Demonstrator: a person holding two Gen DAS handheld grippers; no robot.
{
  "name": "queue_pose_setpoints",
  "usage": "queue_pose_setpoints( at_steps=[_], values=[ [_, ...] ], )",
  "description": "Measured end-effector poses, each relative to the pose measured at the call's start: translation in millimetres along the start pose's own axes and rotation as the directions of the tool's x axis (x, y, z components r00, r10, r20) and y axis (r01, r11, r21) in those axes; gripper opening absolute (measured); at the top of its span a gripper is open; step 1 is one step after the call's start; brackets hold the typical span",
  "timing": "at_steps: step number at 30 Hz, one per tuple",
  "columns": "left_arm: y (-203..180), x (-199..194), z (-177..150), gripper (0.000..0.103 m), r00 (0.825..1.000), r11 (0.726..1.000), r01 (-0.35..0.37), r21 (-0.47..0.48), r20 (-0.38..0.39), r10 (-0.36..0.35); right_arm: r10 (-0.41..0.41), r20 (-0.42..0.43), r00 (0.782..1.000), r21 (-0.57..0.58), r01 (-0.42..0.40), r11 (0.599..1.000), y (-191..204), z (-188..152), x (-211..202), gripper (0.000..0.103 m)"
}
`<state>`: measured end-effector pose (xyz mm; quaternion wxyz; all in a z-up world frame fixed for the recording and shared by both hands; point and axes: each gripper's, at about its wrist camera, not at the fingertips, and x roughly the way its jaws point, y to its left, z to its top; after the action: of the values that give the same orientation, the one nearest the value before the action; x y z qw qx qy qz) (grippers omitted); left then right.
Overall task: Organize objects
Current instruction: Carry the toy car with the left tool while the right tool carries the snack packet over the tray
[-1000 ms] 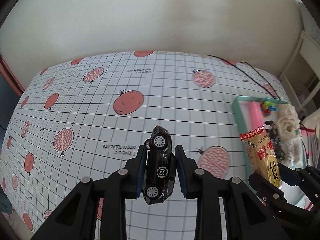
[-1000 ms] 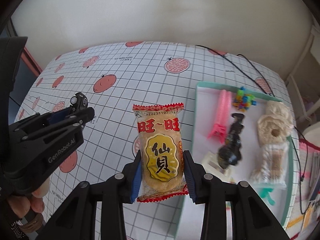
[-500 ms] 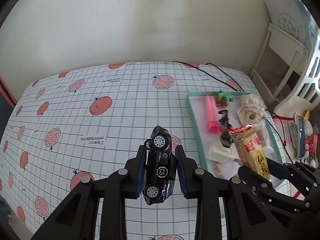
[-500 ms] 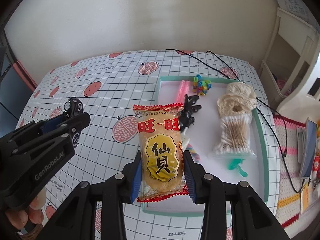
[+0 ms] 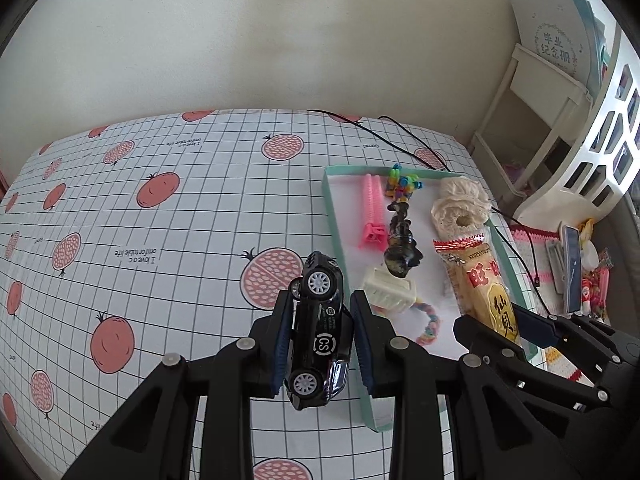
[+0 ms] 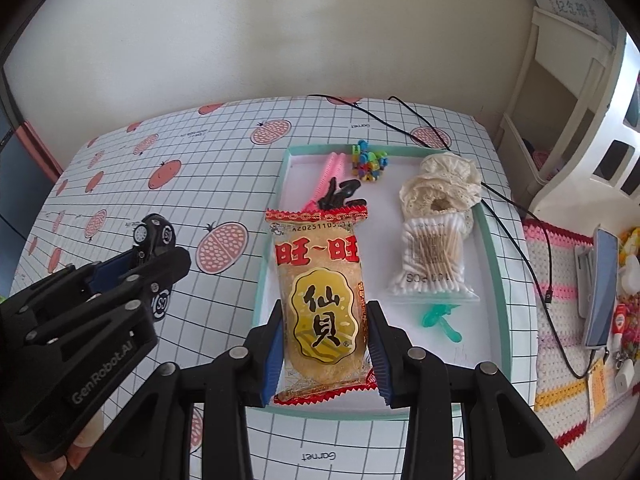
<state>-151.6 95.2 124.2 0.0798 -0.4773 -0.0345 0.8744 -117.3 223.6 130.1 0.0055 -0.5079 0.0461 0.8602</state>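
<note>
Blue fingers (image 5: 280,344) of the left gripper (image 5: 318,344) pinch a black toy car (image 5: 318,332), nose away from the hand, its long axis running along the fingers. It hangs above the checked tablecloth (image 5: 180,240), just beside the left rim of the green tray (image 5: 332,224), so the tray lies to its right. The right gripper (image 6: 326,344) pinches a rice cracker packet (image 6: 322,304) by its long sides, its length pointing forward. This packet hangs already over the near part of the tray (image 6: 264,280), with the bag of cotton swabs (image 6: 434,260) to its right, so I judge the right hand is nearer to a free place. Compared with one second ago, both hands have travelled to the right: then the packet was over the cloth left of the tray, and the car far from it. Both grips are unchanged.
</note>
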Motion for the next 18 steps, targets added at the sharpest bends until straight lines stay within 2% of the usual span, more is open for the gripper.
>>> queue_pose_setpoints(
  at_steps=[5, 18],
  values=[
    [-12.8, 0.8, -2.5, 0.030, 1.000, 1.000, 0.012, 0.027, -0.001, -0.012, -0.021, -0.018, 1.000, 0.032, 0.022, 0.999, -18.5, -3.8, 5.3, 0.040],
    [-57.7, 10.8, -16.6, 0.030, 0.995, 0.992, 0.097, 0.078, -0.038, -0.095, -0.073, -0.050, 0.996, 0.126, 0.078, 0.989, -78.2, -17.5, 9.2, 0.040]
  ],
)
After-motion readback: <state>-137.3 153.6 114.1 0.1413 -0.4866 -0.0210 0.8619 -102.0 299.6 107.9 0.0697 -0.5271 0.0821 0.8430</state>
